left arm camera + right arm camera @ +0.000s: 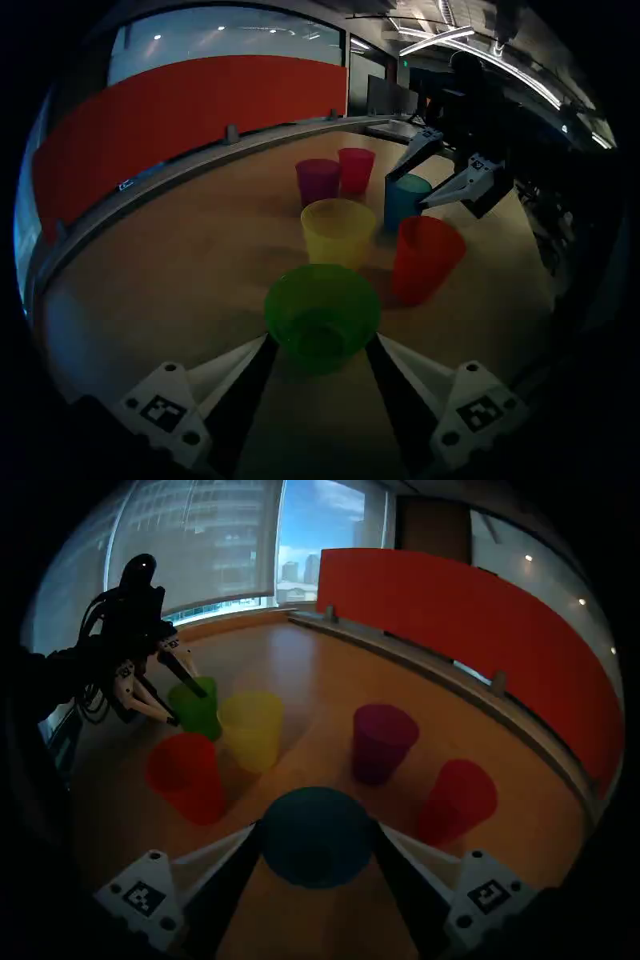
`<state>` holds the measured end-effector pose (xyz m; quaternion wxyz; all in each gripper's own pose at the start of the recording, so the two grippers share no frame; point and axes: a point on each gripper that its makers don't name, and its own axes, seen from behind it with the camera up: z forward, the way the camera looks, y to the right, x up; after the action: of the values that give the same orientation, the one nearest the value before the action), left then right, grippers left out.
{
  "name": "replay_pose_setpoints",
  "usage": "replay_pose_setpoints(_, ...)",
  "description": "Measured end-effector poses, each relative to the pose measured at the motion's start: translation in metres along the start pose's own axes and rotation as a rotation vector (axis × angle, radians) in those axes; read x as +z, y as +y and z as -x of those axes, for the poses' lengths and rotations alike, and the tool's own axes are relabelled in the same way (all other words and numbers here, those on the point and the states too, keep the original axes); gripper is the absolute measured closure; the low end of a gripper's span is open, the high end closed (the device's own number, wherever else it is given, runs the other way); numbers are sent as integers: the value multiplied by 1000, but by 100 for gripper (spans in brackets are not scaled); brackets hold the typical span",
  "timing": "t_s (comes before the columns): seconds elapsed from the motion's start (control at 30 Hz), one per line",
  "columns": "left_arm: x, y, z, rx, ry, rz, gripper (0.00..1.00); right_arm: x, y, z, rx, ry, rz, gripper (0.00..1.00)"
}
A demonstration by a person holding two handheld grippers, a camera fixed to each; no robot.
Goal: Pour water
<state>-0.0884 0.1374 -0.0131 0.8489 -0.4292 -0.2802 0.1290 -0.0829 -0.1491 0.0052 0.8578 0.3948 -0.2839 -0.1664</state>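
Gripping translucent green plastic cup (322,308) between narrowed fingers of left hand-held gripper (320,340); likewise clamping blue plastic cup (318,844) in right hand-held gripper (317,826). Holding both upright over wooden worktop (200,256). Judged early: grasps done, tilting and pouring left. Cannot tell water level.

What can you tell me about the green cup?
The green cup is a small round tumbler, wider at the rim than at the base, and it looks like see-through plastic. It is upright with its open mouth up, and I can see no water inside. The two fingers of the left gripper press on its sides, one on each side. The yellow cup stands close behind it on the wooden table.
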Motion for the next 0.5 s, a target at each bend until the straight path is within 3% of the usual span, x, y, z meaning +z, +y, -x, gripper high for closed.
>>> replay_pose_setpoints(0.5,0,0,0,-26,-13,10,14,-3,-1,6,-11,-14,7,0)
